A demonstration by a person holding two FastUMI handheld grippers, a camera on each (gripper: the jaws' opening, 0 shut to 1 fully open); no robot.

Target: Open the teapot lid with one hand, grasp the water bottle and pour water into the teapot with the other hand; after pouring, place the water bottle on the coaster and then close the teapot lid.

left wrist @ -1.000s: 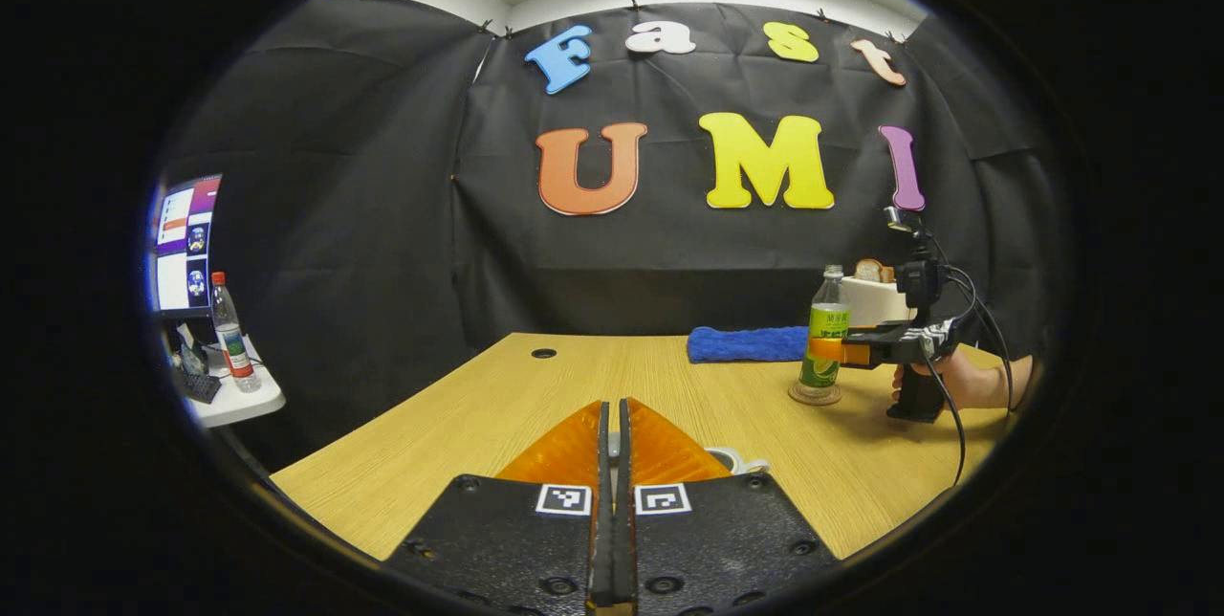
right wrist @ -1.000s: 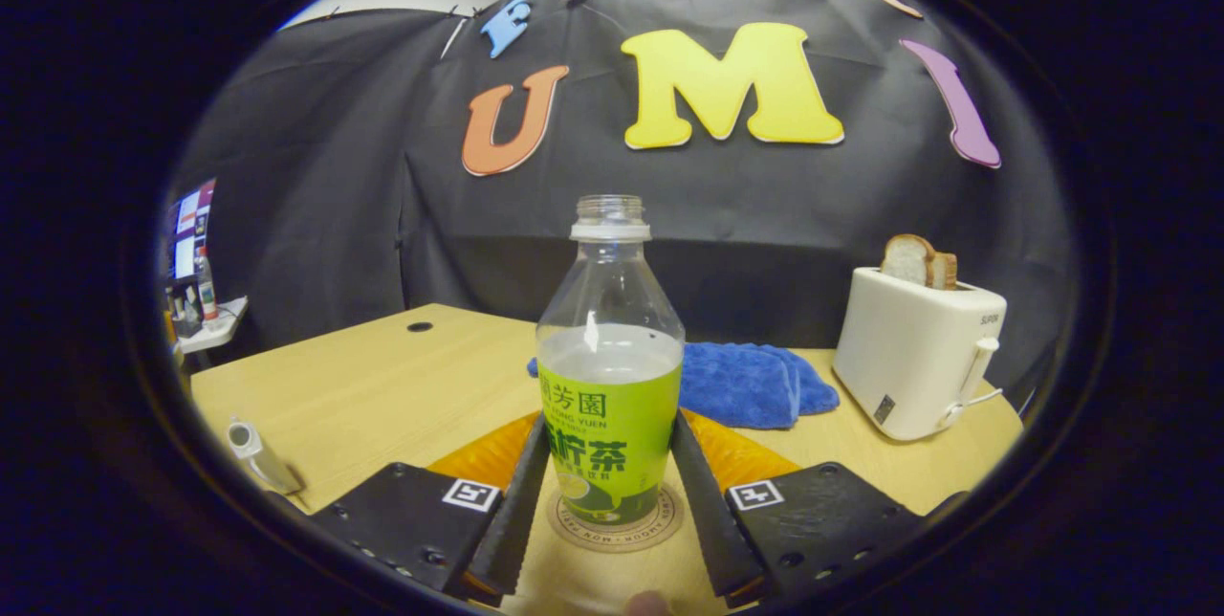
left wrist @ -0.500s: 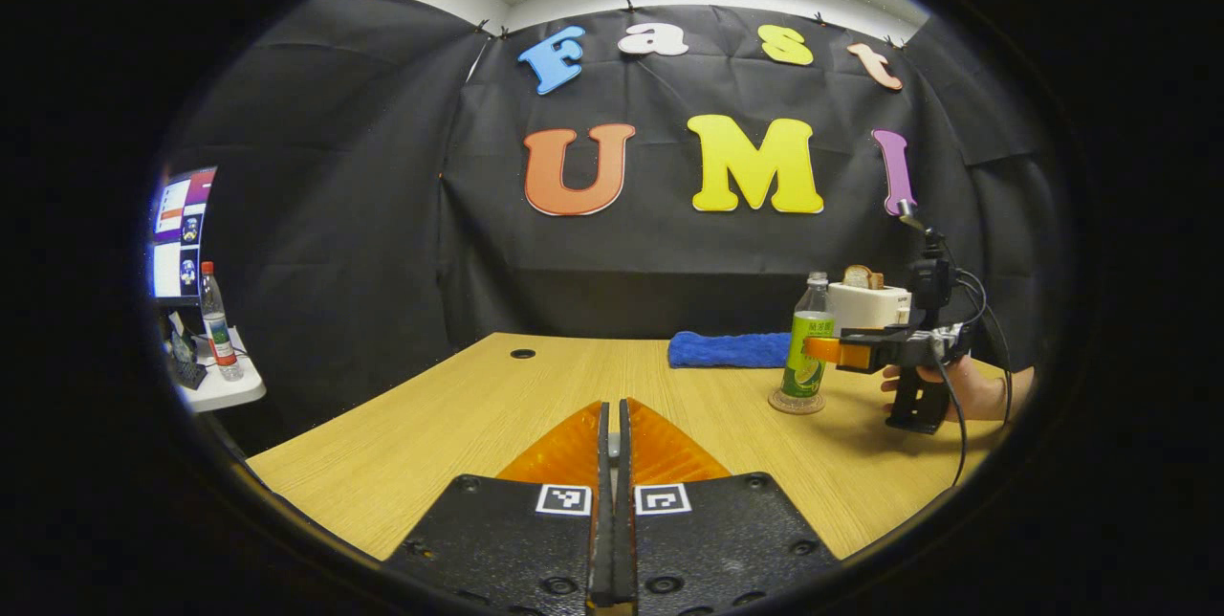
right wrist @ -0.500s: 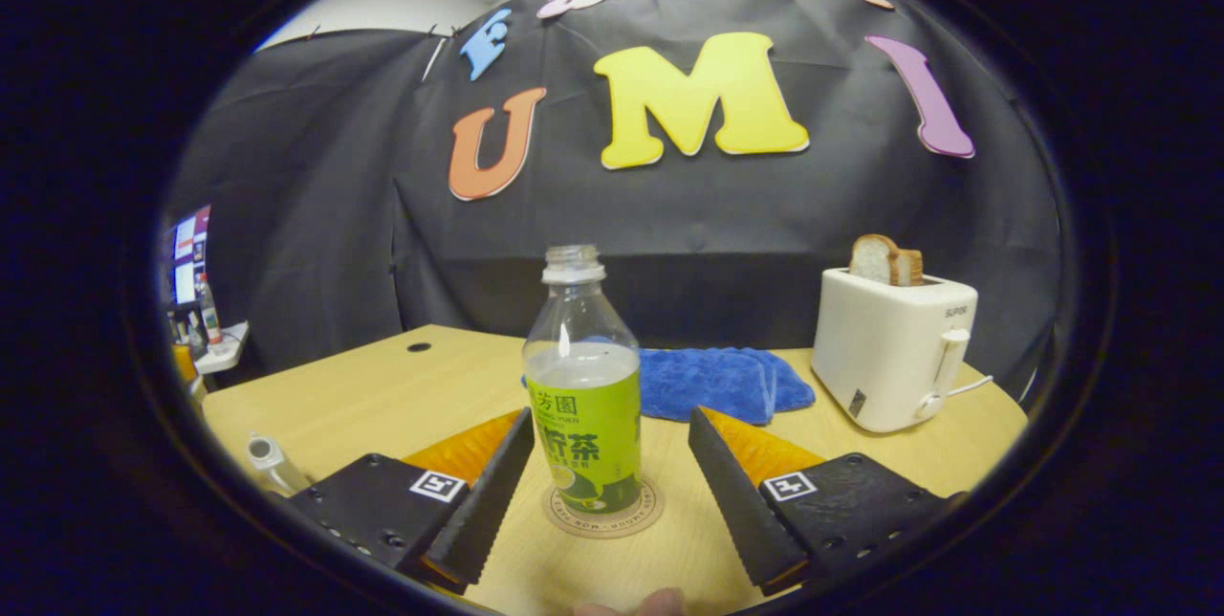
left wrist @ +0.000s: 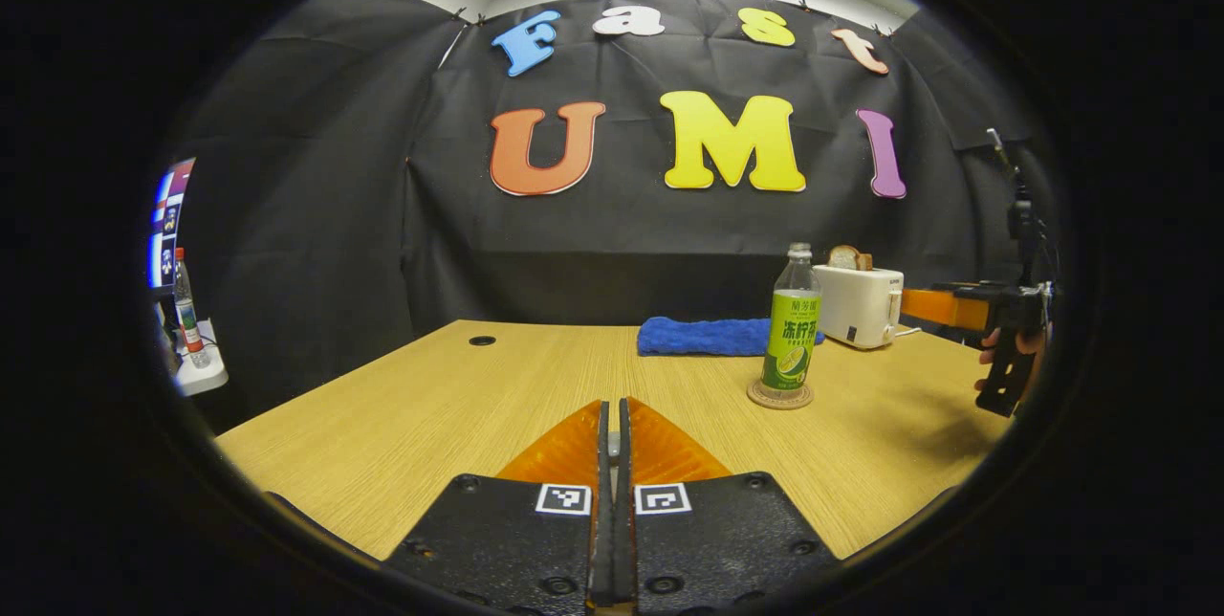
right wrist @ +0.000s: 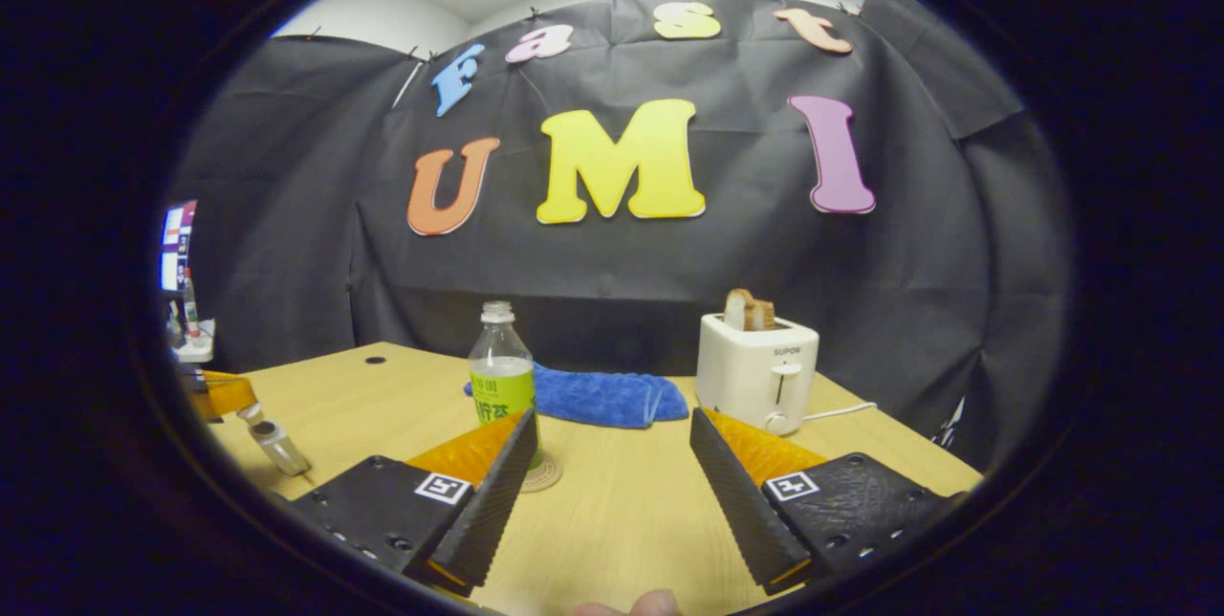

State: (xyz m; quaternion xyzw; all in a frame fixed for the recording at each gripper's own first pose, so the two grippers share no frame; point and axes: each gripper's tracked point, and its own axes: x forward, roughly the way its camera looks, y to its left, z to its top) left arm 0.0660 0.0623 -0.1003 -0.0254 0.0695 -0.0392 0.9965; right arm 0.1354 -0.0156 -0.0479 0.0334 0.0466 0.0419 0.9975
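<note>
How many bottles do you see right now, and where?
2. The water bottle stands upright on the coaster on the table. A red-capped bottle stands on the side shelf at far left. Others may be hidden.

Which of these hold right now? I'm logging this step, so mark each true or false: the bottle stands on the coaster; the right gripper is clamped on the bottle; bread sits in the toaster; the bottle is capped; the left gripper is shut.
1. The water bottle stands on the coaster: true.
2. The right gripper is clamped on it: false, open and apart.
3. Bread sits in the toaster: true.
4. The bottle is capped: false, no cap.
5. The left gripper is shut: true.
</note>
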